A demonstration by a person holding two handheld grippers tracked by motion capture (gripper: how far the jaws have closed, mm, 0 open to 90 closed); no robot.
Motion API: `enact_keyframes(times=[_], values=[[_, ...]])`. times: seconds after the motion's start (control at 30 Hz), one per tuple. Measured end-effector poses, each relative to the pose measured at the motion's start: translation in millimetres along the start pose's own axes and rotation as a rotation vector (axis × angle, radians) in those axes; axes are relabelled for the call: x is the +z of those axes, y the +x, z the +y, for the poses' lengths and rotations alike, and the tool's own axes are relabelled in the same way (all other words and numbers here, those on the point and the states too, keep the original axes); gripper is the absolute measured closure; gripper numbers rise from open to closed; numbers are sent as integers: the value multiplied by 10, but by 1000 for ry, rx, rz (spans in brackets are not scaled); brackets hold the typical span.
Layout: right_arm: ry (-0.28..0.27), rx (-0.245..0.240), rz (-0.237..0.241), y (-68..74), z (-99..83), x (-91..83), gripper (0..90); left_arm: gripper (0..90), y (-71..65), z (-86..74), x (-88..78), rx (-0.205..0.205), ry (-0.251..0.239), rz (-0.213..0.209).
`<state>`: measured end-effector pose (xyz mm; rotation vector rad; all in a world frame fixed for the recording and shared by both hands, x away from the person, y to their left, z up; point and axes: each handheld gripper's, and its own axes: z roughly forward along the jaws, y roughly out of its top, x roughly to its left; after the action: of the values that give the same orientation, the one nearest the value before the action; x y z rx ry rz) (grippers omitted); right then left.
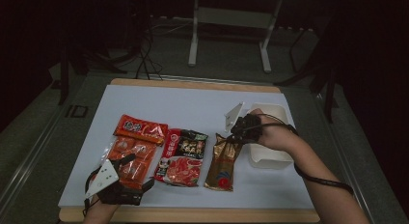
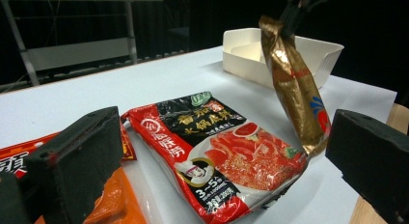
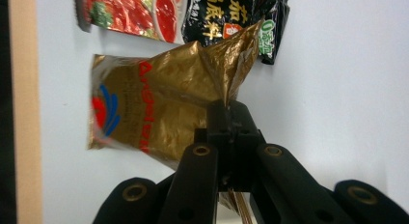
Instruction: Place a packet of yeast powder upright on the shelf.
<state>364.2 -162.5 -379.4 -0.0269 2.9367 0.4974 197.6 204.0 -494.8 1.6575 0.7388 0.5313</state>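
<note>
1. The right gripper (image 1: 239, 129) was clamped on the top edge of the gold foil pouch (image 1: 222, 162). In the right gripper view the jaws were pinched tight on the crumpled corner of the pouch (image 3: 159, 105).
2. The pouch was partly lifted. In the left gripper view its top end (image 2: 294, 84) hung up from the grip, tilted, while the bottom corner looked to be touching or just off the white table sheet (image 1: 193, 105). I could not tell which.
3. The pouch sat between the black-and-red soup base packet (image 1: 182, 156) and the white plastic tub (image 1: 270, 137), just beside both.
4. The tub looked empty in the left gripper view (image 2: 284, 52). My read: nothing had been packed yet.
5. The left gripper (image 1: 126, 178) stood released, jaws wide apart, holding nothing. It hovered low at the near table edge over the orange-red packet (image 1: 132, 147).
6. Judged progress: early. The pick of the first item was done; the carry to the tub and the drop were still to do.
7. Left on the table, as I read it: the soup base packet and the orange-red packet, both lying flat and untouched.
8. Risk I noted: the grip was on a thin corner only, so the pouch could swing or slip on the way over the tub wall.
</note>
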Motion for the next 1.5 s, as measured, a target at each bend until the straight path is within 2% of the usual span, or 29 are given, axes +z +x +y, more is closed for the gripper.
enact_keyframes(times=[0.27,0.37,0.53,0.7,0.77,0.9,1.07,1.23,1.5], values=[[-32,-35,-41,71,61,-266,900,2,2,-1,-5,-2,0,3],[-39,-37,-79,54,80,-391,900,2,3,1,-2,-4,1,3],[-63,-17,-136,-62,82,-598,900,2,-1,1,3,-2,5,6],[-63,7,-196,-204,64,-748,900,2,-2,-1,5,-2,6,7],[-62,14,-205,-247,51,-788,900,2,-2,-3,6,-2,8,8],[-61,11,-278,-346,2,-899,900,2,-2,-3,5,-2,6,8],[-82,75,-313,-491,-104,-1072,900,2,-3,-6,8,-5,6,9],[-40,117,-361,-619,-216,-1170,900,2,-9,-10,5,-4,7,10],[-5,191,-415,-811,-449,-1273,900,2,-3,-18,-15,-7,9,18]])
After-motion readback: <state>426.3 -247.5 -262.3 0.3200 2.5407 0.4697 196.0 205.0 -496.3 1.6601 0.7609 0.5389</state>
